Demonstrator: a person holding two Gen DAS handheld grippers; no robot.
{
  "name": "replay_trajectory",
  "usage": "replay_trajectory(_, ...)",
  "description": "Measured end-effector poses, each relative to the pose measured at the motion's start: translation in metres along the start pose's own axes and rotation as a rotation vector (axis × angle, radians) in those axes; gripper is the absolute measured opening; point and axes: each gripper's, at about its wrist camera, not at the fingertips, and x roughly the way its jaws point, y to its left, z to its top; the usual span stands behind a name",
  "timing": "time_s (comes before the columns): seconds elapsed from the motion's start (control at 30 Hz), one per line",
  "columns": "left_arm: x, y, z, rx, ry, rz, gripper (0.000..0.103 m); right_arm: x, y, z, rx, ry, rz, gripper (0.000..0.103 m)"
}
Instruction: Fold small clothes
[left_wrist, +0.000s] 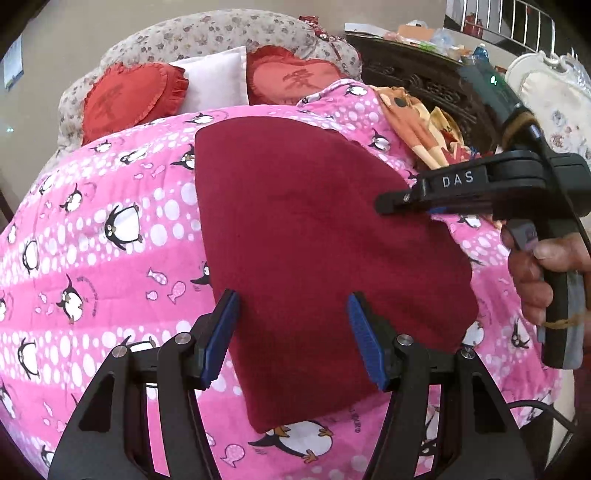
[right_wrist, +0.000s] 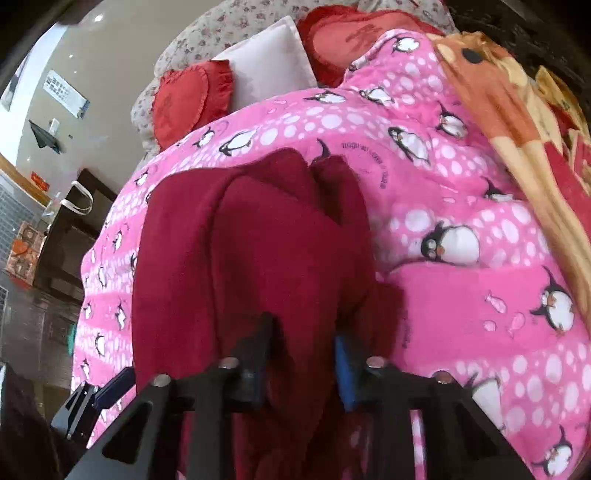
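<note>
A dark red garment (left_wrist: 314, 229) lies spread flat on a pink penguin blanket (left_wrist: 110, 258). My left gripper (left_wrist: 295, 336) hovers over its near end, open, with blue pads (left_wrist: 221, 339) on either side of the fabric and not pressing it. A hand (left_wrist: 535, 273) holds my right gripper (left_wrist: 391, 203), which comes in from the right to the garment's right edge. In the right wrist view, the right gripper (right_wrist: 301, 358) is shut on a bunched fold of the red garment (right_wrist: 251, 240). The fabric rises in a ridge between its fingers.
Two red heart cushions (left_wrist: 125, 99) and a white pillow (left_wrist: 218, 81) lean against a floral headrest beyond the blanket. An orange patterned cloth (left_wrist: 413, 122) lies at the blanket's right side. Dark carved wooden furniture (left_wrist: 424, 81) and a white chair (left_wrist: 546, 96) stand behind it.
</note>
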Motion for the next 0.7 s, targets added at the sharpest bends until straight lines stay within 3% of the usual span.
replay_trajectory(0.03, 0.001, 0.0, 0.001, 0.001, 0.001, -0.001, 0.062, -0.005, 0.004, 0.001, -0.039, -0.031, -0.026, 0.014)
replay_trajectory(0.07, 0.003, 0.001, 0.002, -0.002, 0.002, -0.002, 0.064, -0.012, 0.007, 0.001, -0.069, -0.063, -0.052, 0.012)
replay_trajectory(0.2, 0.013, 0.002, 0.006, -0.038, 0.017, -0.006, 0.072, 0.012, -0.002, -0.002, -0.102, -0.049, -0.186, 0.011)
replay_trajectory(0.37, 0.016, 0.005, 0.006, -0.057, 0.031, 0.009, 0.072, -0.016, -0.007, -0.008, -0.032, -0.084, -0.135, 0.014)
replay_trajectory(0.5, 0.017, 0.006, 0.006, -0.076, 0.029, 0.012, 0.072, -0.057, 0.029, -0.023, -0.144, -0.147, -0.129, 0.016)
replay_trajectory(0.63, 0.016, 0.004, 0.005, -0.077, 0.029, 0.026, 0.072, -0.063, 0.045, -0.041, -0.174, -0.13, -0.062, 0.027)
replay_trajectory(0.7, 0.015, 0.004, 0.005, -0.078, 0.032, 0.03, 0.072, -0.053, 0.045, -0.049, -0.183, -0.108, -0.075, 0.027)
